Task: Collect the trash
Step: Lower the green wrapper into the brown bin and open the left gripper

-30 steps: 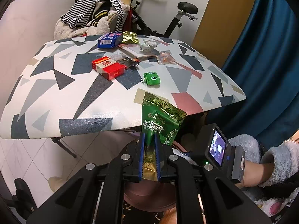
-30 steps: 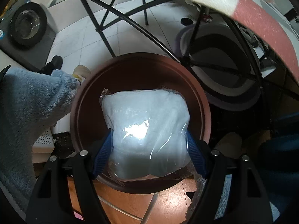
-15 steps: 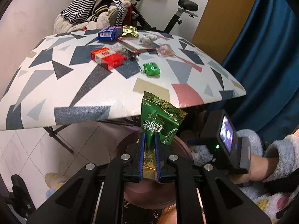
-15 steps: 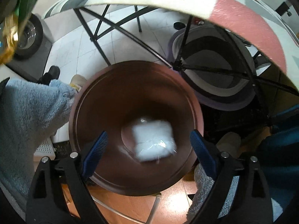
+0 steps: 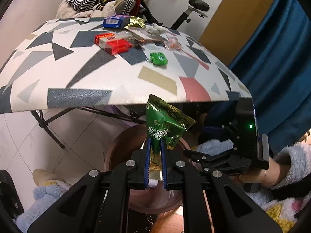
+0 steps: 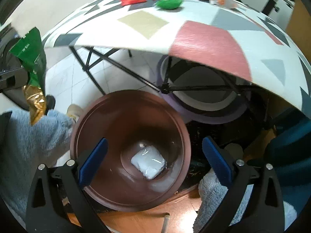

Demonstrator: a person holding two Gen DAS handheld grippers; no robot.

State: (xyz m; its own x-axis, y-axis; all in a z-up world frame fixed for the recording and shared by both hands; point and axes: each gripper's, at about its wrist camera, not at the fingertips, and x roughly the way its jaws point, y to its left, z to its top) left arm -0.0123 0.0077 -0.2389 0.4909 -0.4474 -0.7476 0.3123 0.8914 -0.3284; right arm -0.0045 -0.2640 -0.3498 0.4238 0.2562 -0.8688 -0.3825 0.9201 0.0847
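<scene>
Right wrist: white packet (image 6: 148,162) in bin (image 6: 108,192), below spread-apart tool (image 6: 154,160).

Left wrist view: bin (image 5: 120,145) sits on the floor at lower centre, below the table (image 5: 58,89) near edge. Wrapper (image 5: 165,124) is pinched in the left gripper (image 5: 155,151), directly above the bin. Right gripper (image 5: 229,155) at frame right, beside the bin. On the table, upper centre: two boxes (image 5: 111,42), keychain (image 5: 158,58) right of them, loose wrappers (image 5: 155,33) behind. Right wrist view: plastic packet (image 6: 148,164) lies in the bin bottom, between the spread fingers (image 6: 93,161) of the right gripper.
</scene>
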